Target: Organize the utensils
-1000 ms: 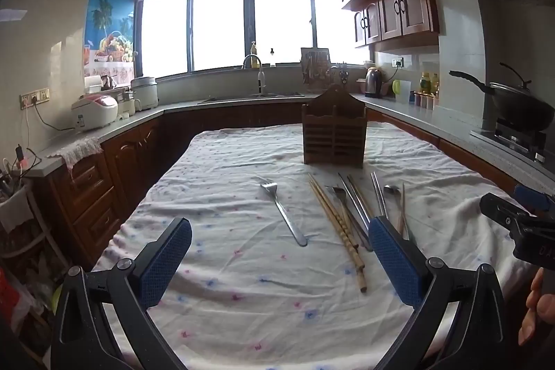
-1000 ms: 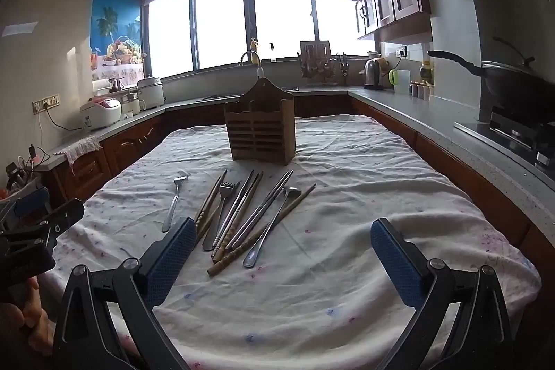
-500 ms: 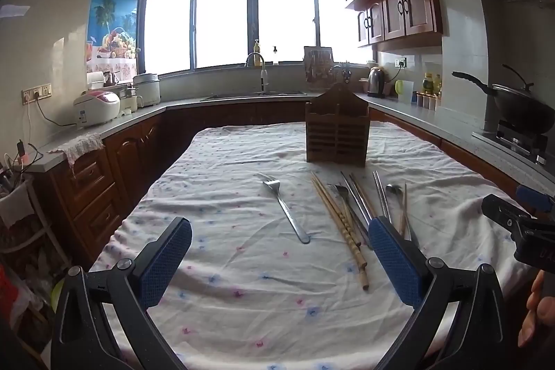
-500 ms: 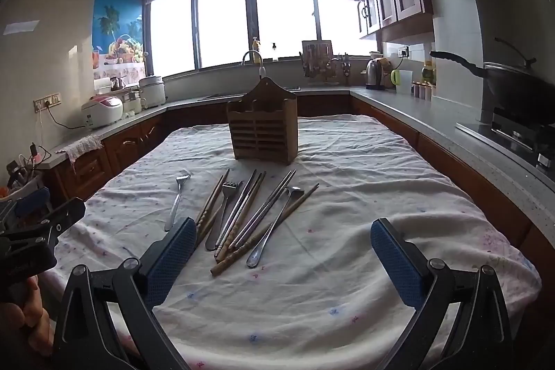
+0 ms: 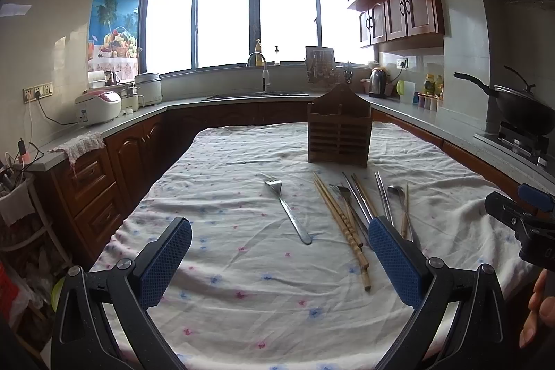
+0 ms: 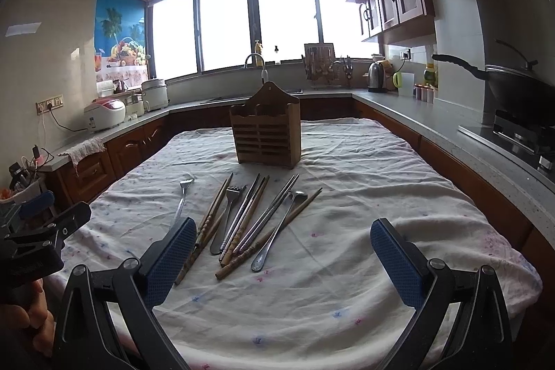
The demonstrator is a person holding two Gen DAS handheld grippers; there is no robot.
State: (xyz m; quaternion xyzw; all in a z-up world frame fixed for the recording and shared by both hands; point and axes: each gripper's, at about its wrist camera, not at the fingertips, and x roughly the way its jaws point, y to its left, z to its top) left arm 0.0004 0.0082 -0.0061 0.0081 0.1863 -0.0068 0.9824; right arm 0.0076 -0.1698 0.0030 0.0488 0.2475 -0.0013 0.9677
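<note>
a lone silver metal fork (image 5: 287,208) is lying on the white floral tablecloth (image 5: 242,283), left of bundled bamboo chopsticks (image 5: 341,224), before the slatted brown wooden utensil holder (image 5: 338,136); the wide-spread left gripper (image 5: 279,266) is hovering.

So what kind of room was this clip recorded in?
A home kitchen, most likely: a sink faucet under the windows, a wok on a gas stove, a rice cooker on the counter. A cloth-covered table stands in the middle.

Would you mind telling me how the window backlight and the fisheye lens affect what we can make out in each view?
Left wrist view: the windows blow out to white, the wooden holder facing us is dim, and the counters bow. Right wrist view: same glare, yet the utensils on the cloth stay sharp; edges vignette black.
</note>
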